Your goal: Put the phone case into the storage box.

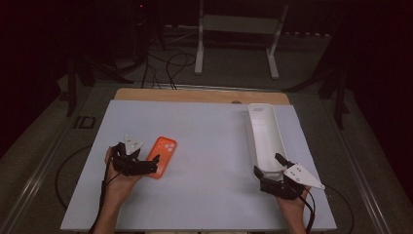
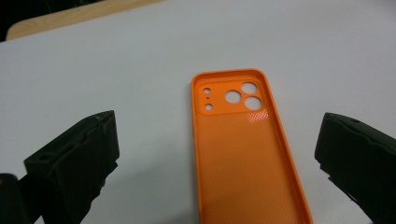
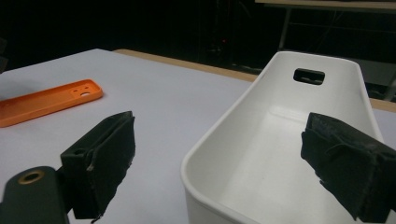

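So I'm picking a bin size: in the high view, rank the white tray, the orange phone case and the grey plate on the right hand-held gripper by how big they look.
Largest to smallest:
1. white tray
2. orange phone case
3. grey plate, though it sits nearer the camera, so its rank against the case is unsure.

1. The orange silicone phone case [image 1: 162, 156] lay at lower left of the pale rectangular table [image 1: 209, 146], beside the left gripper [image 1: 148, 166].
2. The long white plastic tray [image 1: 265, 138] lay at right, the right gripper [image 1: 269, 174] at its near end.
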`<action>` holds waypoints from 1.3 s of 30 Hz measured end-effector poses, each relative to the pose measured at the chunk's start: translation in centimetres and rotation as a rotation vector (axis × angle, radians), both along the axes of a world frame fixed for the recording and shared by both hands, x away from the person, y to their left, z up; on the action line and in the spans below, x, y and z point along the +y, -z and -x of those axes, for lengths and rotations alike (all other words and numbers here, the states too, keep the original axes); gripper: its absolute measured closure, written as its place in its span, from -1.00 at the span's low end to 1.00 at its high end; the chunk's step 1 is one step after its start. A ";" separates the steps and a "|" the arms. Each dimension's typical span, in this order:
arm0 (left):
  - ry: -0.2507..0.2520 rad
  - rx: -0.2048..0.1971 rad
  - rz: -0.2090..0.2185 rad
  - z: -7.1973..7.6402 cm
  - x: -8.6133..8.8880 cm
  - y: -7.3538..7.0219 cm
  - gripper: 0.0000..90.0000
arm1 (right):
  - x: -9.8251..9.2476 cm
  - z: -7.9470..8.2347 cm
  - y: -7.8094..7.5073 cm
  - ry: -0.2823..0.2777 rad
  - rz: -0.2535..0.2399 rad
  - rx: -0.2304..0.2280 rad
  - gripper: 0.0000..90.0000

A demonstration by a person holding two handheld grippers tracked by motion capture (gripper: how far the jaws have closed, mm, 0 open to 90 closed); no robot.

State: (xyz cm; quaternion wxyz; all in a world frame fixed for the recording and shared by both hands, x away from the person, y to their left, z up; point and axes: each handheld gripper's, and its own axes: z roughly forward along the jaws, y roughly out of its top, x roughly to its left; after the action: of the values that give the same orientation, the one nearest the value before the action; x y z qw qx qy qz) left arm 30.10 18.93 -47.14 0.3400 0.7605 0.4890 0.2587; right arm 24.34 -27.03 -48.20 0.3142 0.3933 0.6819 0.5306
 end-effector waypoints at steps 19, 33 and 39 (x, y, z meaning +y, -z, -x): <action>-0.003 0.059 -0.023 -1.3 -1.4 1.0 -0.99 | -0.4 0.0 0.0 0.011 -0.002 -0.002 -0.78; 0.003 0.128 -0.037 -2.4 -1.9 2.4 -0.98 | -0.3 0.1 -0.1 0.013 0.000 -0.003 -0.78; 0.010 0.150 -0.043 -2.3 -2.3 2.8 -0.98 | -0.4 0.1 -0.1 0.014 -0.001 -0.004 -0.78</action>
State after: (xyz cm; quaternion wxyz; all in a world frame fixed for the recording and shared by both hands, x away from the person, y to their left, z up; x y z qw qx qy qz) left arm 32.45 16.66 -49.93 0.2872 0.7874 0.5035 0.2096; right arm 24.24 -27.41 -48.13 0.3191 0.3973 0.6783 0.5294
